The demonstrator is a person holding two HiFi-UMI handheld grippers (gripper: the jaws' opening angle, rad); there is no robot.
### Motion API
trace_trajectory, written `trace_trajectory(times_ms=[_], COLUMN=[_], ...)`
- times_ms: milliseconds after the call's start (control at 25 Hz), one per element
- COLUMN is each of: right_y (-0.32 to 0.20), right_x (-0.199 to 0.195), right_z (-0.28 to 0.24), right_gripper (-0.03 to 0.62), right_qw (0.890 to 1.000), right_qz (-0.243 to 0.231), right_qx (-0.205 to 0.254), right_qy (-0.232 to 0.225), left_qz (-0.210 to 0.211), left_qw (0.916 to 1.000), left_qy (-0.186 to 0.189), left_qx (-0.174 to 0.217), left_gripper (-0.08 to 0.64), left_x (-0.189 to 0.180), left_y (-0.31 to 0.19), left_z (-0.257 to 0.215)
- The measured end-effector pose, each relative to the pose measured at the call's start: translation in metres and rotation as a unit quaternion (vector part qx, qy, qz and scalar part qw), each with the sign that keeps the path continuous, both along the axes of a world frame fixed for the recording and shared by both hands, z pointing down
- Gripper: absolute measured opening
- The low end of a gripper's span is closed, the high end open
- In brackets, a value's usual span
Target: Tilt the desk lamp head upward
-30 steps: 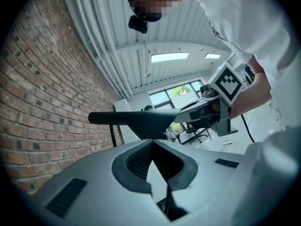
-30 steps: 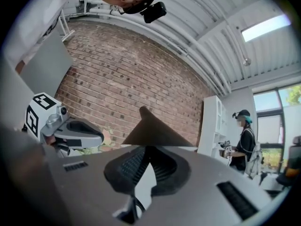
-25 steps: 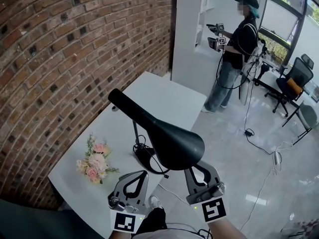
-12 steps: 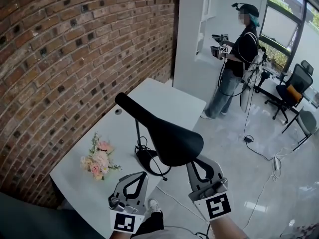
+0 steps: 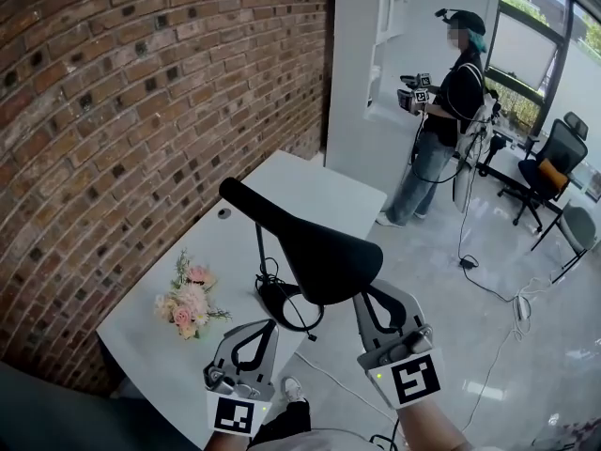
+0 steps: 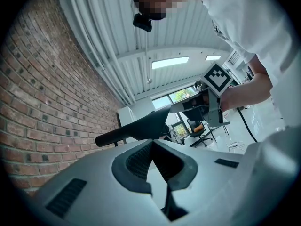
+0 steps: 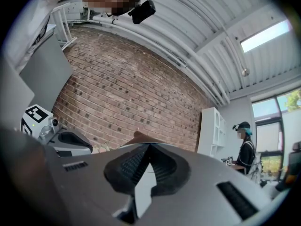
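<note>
R tongs (image 5: pixel 377 301) tips behind lamp head (image 5: pixel 324 261), lamp base (image 5: pixel 282 306) partly hidden

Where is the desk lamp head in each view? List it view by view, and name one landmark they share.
Head view: the desk lamp head sits at the centre, slightly low.
Left gripper view: it is at the centre, a dark shape pointing left.
Right gripper view: not clearly in it; a brownish sliver at low centre cannot be identified.
Shared landmark: the brick wall.

- bouquet (image 5: pixel 188 301) of pink flowers lying on white table (image 5: pixel 315 188)
- brick wall (image 5: pixel 113 111) just beside the table
- person (image 5: pixel 449 111) standing by white shelf unit (image 5: pixel 380 36)
- office chair (image 5: pixel 552 158) near window
</note>
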State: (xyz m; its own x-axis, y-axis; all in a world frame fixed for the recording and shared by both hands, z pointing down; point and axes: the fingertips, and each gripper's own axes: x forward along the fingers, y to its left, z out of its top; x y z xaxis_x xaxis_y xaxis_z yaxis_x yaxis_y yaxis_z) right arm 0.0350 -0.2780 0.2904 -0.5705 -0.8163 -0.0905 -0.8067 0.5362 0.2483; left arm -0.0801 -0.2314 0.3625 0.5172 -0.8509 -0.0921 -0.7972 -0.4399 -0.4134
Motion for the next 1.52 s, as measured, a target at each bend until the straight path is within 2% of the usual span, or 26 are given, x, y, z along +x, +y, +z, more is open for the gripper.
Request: trace_trajectory(times_ms=[640, 960, 1280, 1520], right_y=[0.004, 0.010, 0.045, 0.099], right_x=[-0.001, -0.004, 0.010, 0.033], right_z=[-0.004, 0.027, 0.056, 0.052], right_gripper=[0.017, 0.017, 0.017, 0.017], right_qw=[1.000, 1.000, 0.999, 0.999], right_qz=[-0.001, -0.006, -0.008, 0.001], right_qx=[0.019, -0.006, -0.038, -0.040], right_qy=[0.001, 0.008, 0.020, 0.013], left_qz=[0.002, 0.003, 0.006, 0.014], left_qw=[1.0000, 1.0000, 1.0000, 0.9998], left_qy=[0.002, -0.001, 0.002, 0.013], left_qx=[0.000, -0.004, 0.007, 0.006], left_gripper=[0.008, 0.008, 0.008, 0.008], left_x=[0.001, 0.000, 0.008, 0.030], left_y=[0.007, 0.014, 0.023, 0.070], left_z=[-0.001, 0.003, -0.003, -0.008])
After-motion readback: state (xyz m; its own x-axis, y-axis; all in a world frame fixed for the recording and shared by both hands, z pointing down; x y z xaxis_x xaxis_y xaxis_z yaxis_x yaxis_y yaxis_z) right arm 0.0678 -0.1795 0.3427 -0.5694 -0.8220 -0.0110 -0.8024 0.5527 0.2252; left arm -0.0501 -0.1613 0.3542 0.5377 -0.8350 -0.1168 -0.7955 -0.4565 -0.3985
